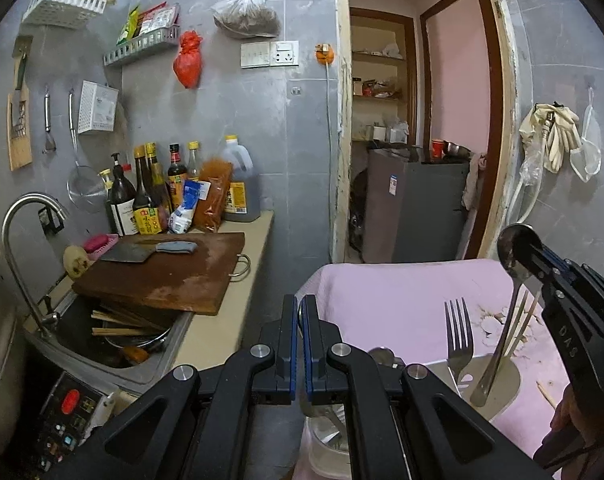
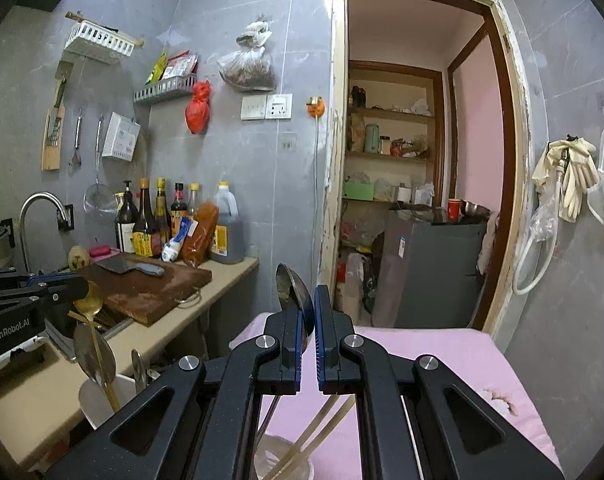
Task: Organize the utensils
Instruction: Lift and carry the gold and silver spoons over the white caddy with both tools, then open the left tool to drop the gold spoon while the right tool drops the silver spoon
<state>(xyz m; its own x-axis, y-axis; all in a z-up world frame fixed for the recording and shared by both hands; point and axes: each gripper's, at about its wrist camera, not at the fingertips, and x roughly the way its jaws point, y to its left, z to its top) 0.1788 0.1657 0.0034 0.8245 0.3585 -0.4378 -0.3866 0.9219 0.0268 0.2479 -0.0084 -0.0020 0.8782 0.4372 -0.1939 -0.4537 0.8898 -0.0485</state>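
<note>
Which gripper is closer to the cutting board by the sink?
Left. The left gripper hangs right by the cutting board, beside its near edge; the right gripper is over the pink cloth, farther off.

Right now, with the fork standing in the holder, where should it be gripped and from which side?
Take the fork by its neck just under the tines, probably from above-left: it stands tines-up, handle buried in the holder, with a spoon and chopsticks close on its right.
</note>
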